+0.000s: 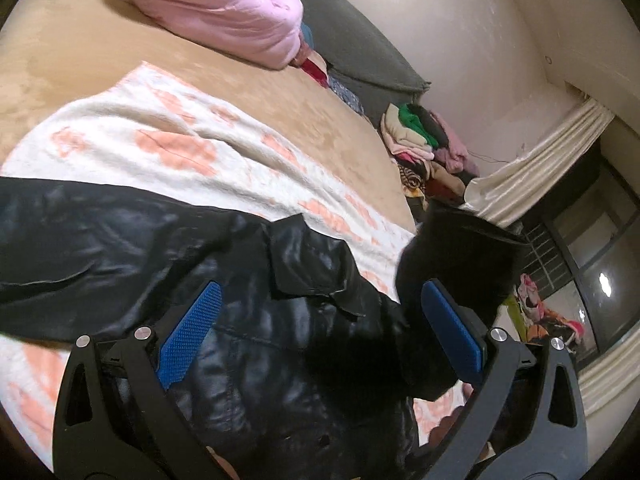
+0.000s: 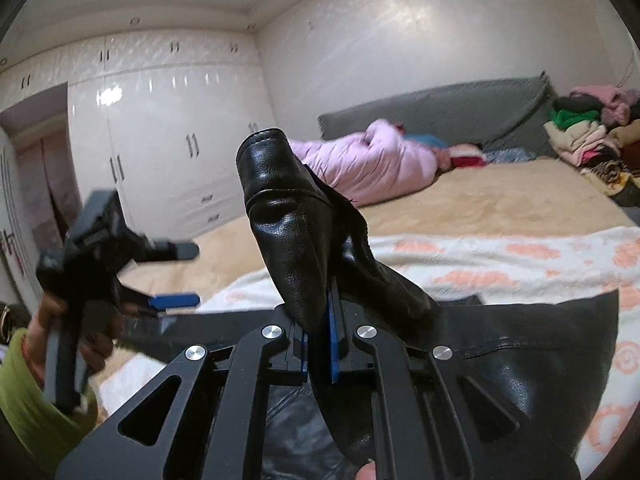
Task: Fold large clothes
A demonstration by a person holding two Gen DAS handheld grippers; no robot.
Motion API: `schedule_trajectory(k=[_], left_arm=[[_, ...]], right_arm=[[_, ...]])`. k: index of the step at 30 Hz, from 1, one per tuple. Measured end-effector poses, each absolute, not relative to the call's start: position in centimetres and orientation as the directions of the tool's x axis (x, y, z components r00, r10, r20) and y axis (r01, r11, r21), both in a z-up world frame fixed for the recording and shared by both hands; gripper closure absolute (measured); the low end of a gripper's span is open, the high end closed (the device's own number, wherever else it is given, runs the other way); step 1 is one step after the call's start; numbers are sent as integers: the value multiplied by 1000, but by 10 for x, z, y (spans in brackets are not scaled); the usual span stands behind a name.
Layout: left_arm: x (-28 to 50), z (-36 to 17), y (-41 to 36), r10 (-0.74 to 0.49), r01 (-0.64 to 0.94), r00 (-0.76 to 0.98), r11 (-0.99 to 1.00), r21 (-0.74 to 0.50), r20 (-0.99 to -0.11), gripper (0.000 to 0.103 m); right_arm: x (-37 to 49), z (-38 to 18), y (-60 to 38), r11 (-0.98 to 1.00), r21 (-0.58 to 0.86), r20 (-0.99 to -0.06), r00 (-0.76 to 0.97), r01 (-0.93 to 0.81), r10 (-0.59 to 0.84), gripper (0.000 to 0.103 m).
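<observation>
- Clearly, the black leather jacket is lying spread on the white-and-peach blanket over the near part of the bed.
- The right gripper is pinching one sleeve end, jaws clamped on it, and the cuff is standing up stiffly above the pads.
- The left gripper is hovering with jaws wide apart, gripping nothing.
- Judging by its sheen and thick creases, the leather is probably behaving as heavy, slick and springy; seams and hems are likely offering the surest hold.
</observation>
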State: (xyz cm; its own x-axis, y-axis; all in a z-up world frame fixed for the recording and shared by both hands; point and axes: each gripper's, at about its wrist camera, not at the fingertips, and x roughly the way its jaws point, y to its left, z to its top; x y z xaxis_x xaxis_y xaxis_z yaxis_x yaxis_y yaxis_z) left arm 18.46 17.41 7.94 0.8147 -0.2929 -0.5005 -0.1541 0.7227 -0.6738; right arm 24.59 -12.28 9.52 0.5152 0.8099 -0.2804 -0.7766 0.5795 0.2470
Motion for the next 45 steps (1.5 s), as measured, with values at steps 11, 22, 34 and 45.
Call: schedule_trajectory(k=[11,22,34,45], left_arm=[[176,30,183,-481,-105,765,564,-819,-429,9],[175,-5,181,-512,-166,715,538,-827,-476,9],[193,-46,167,-410,-318,606,661,-680,-682,9],[226,-34,152,-182,-330,553,848,-414,-813,65]], right_arm=[[221,28,-63,608,117,-498,483,-785,720,97],[224,-16,-45,564,188,-651,328,-804,684,30],[235,17,-116,595,263,-605,350,-759,715,12],[282,37,-204,760,348,-547,540,-549,640,31]])
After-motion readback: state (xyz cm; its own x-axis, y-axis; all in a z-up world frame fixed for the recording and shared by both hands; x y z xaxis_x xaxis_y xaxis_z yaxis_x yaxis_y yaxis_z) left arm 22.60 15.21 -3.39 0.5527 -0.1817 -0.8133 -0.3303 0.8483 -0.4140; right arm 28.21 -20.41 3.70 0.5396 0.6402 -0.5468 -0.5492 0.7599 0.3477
